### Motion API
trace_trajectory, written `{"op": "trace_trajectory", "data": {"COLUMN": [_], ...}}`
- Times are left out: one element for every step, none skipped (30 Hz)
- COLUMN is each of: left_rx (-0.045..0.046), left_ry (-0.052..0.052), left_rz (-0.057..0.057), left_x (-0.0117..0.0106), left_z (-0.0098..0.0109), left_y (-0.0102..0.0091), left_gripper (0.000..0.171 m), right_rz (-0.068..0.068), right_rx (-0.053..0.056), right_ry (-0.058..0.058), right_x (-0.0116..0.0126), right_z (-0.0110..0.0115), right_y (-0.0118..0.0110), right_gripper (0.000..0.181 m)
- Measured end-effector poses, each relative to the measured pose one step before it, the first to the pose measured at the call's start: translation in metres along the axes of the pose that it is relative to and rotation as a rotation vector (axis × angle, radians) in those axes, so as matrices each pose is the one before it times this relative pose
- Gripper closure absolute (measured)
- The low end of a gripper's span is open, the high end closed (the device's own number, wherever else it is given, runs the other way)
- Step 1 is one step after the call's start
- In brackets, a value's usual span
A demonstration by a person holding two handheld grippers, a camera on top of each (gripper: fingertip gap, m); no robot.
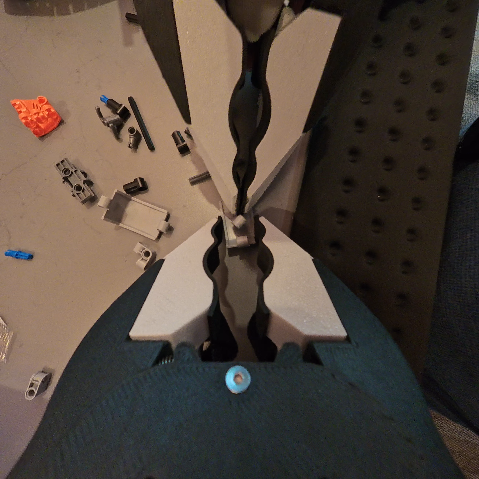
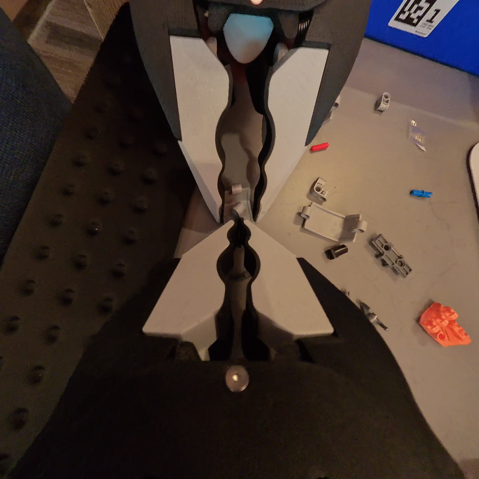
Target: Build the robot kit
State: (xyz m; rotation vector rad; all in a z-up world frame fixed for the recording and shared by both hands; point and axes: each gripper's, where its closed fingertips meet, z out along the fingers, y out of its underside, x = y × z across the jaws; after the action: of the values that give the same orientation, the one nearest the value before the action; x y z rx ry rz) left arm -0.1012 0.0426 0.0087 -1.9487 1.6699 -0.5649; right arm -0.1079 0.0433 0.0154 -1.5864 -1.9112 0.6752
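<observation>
Dim warm light, soft wide-angle blur

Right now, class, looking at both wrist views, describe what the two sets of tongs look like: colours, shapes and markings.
Both are alike. The left tongs have a dark, ridged body, curved like a shield, with a round silver screw at its centre. Two pale grey wedge-shaped fingers taper forward, lined with black wavy pads. The right tongs match, with their own silver screw. No cables or sleeves show.
</observation>
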Motion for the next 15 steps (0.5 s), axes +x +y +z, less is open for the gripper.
{"op": "trace_trajectory", "data": {"left_rx": [0.00132, 0.00194, 0.00196, 0.00087, -0.00002, 0.00076, 0.00092, -0.00108, -0.00270, -0.00197, 0.00066, 0.00144, 0.00005, -0.00100, -0.00165], "left_ry": [-0.0011, -0.0008, -0.0004, -0.0014, -0.0015, 0.0006, -0.0002, -0.0022, -0.0032, -0.0068, -0.0056, -0.0018, -0.0047, -0.0063, 0.0003], "left_rz": [-0.0001, -0.0020, -0.0032, -0.0002, 0.0017, -0.0016, -0.0030, -0.0021, -0.0019, -0.0025, -0.0060, -0.0088, -0.0075, -0.0074, -0.0045], "left_x": [0.00004, -0.00012, -0.00005, 0.00000, 0.00008, -0.00010, -0.00031, -0.00023, -0.00014, -0.00041, -0.00048, -0.00019, -0.00056, -0.00081, 0.00001], "left_z": [0.00001, 0.00004, 0.00004, -0.00002, 0.00009, 0.00009, 0.00012, 0.00006, -0.00003, 0.00007, 0.00000, -0.00002, -0.00007, 0.00012, 0.00006], "left_y": [-0.00008, 0.00001, -0.00014, -0.00002, 0.00004, -0.00014, -0.00019, -0.00002, 0.00002, 0.00001, -0.00003, -0.00004, 0.00009, -0.00009, 0.00001], "left_gripper": [0.150, 0.149, 0.149, 0.149, 0.149, 0.149, 0.149, 0.149, 0.150, 0.150, 0.149, 0.149, 0.149, 0.150, 0.150], "right_rz": [0.0133, 0.0092, 0.0110, 0.0099, 0.0021, -0.0030, -0.0052, 0.0048, 0.0050, 0.0082, 0.0089, 0.0060, 0.0075, 0.0063, 0.0003], "right_rx": [0.0140, 0.0089, 0.0058, 0.0040, 0.0055, -0.0022, -0.0071, -0.0096, -0.0054, -0.0039, -0.0108, -0.0088, -0.0043, -0.0085, -0.0043], "right_ry": [-0.0094, 0.0049, -0.0006, -0.0067, 0.0005, 0.0014, 0.0060, 0.0011, 0.0047, 0.0130, 0.0161, 0.0111, 0.0137, 0.0157, 0.0063], "right_x": [-0.00158, 0.00048, -0.00036, -0.00171, -0.00118, -0.00111, -0.00054, -0.00096, -0.00075, 0.00050, 0.00082, -0.00043, -0.00009, 0.00020, -0.00163], "right_z": [-0.00210, -0.00238, -0.00253, -0.00194, -0.00122, -0.00038, -0.00035, -0.00107, -0.00198, -0.00267, -0.00282, -0.00259, -0.00185, -0.00083, 0.00018], "right_y": [-0.00160, -0.00031, 0.00059, 0.00089, 0.00013, 0.00025, 0.00041, 0.00109, 0.00139, 0.00188, 0.00364, 0.00351, 0.00247, 0.00268, 0.00135], "right_gripper": [0.181, 0.181, 0.181, 0.181, 0.181, 0.181, 0.181, 0.181, 0.181, 0.181, 0.181, 0.181, 0.181, 0.181, 0.181]}}
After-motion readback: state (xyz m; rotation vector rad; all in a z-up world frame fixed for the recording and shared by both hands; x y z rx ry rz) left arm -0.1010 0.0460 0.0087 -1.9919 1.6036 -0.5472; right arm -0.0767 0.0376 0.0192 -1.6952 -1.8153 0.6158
